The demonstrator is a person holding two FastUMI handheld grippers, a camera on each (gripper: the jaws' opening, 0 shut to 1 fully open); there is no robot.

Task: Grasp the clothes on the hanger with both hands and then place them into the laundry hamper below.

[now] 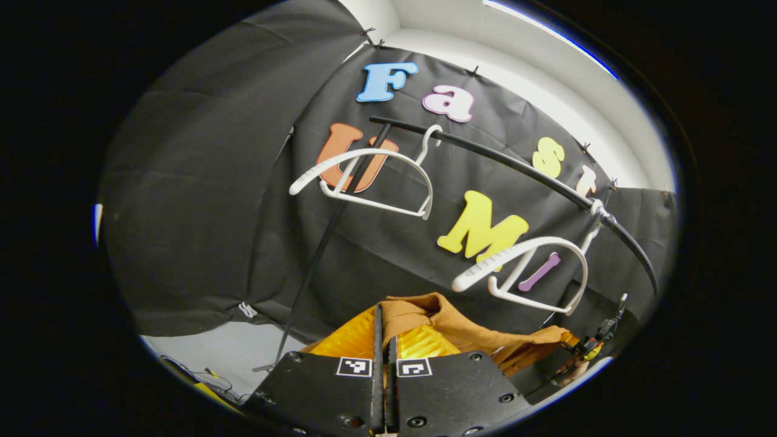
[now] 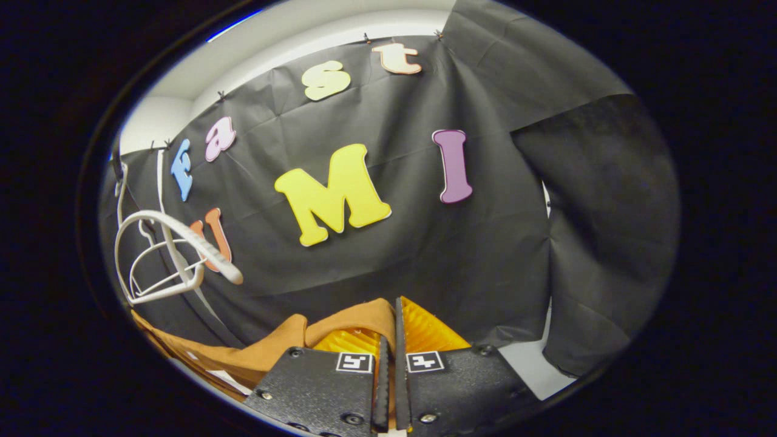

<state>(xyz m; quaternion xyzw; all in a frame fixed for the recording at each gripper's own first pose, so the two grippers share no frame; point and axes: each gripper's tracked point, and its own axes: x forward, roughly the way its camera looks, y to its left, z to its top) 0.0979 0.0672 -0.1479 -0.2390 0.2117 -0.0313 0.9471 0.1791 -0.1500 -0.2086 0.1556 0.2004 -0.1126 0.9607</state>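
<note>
Pinching brown garment (image 1: 461,328) | left tongs (image 1: 383,340), right tongs (image 2: 391,334) clenched | hangers (image 1: 364,182) bare

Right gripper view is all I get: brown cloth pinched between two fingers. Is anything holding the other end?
Observer: Yes. In the left gripper view, the left gripper is closed on the brown garment too.
Operator: Is it on a hanger?
Observer: No. The near hanger and the far hanger both hang bare on the black rail.
Operator: Anything on the ground?
Observer: Cables lie on the pale floor.
</note>
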